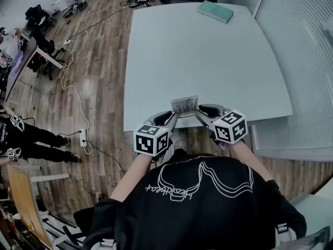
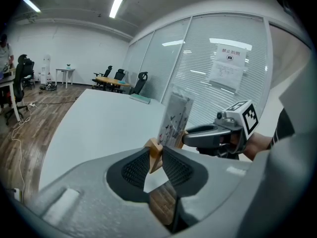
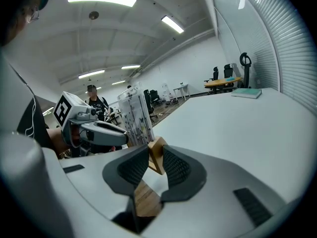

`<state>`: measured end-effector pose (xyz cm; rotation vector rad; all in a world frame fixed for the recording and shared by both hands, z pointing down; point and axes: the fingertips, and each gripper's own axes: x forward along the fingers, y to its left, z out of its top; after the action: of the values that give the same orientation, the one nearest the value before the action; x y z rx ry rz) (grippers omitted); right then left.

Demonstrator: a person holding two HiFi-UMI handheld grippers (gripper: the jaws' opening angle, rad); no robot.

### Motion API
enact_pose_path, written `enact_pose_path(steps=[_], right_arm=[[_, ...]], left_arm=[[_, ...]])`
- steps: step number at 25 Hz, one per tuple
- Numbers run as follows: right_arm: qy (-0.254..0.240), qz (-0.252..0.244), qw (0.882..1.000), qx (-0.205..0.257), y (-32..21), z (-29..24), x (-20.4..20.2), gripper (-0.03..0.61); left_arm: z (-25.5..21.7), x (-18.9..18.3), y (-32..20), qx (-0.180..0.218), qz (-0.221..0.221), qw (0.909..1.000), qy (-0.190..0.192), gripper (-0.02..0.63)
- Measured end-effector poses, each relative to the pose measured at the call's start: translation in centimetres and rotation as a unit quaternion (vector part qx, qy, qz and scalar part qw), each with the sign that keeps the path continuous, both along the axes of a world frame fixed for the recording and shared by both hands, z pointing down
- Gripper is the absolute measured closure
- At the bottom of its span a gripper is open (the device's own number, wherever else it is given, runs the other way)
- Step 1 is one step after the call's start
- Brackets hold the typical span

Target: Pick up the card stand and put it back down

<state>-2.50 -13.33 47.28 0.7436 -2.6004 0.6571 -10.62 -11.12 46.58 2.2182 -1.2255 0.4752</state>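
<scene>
The card stand is a small wooden base with an upright clear printed card, at the front edge of the white table. My left gripper is shut on its left end and my right gripper on its right end. In the left gripper view the wooden base sits pinched between the pads of the left gripper, with the card rising behind. The right gripper view shows the other end of the base between the right gripper's pads. I cannot tell whether the stand touches the table.
A teal book lies at the table's far edge. A glass wall with blinds runs along the right. Cables and a power strip lie on the wooden floor to the left, where a person stands.
</scene>
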Motion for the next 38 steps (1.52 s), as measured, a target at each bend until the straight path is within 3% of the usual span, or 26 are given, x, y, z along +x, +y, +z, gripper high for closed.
enact_pose_path(steps=[9, 18, 38], right_arm=[[-0.003, 0.002, 1.000, -0.006, 0.8, 0.3, 0.6, 0.485], [-0.005, 0.014, 1.000, -0.007, -1.8, 0.3, 0.7, 0.486], [0.028, 0.040, 0.999, -0.008, -12.0, 5.4, -1.7, 0.489]], left_arm=[[0.1, 0.6, 0.8, -0.006, -0.003, 1.0000, 0.000, 0.529], [0.2, 0.7, -1.7, -0.010, 0.003, 0.9999, -0.003, 0.529], [5.5, -1.7, -12.3, -0.030, 0.017, 0.9994, -0.001, 0.529]])
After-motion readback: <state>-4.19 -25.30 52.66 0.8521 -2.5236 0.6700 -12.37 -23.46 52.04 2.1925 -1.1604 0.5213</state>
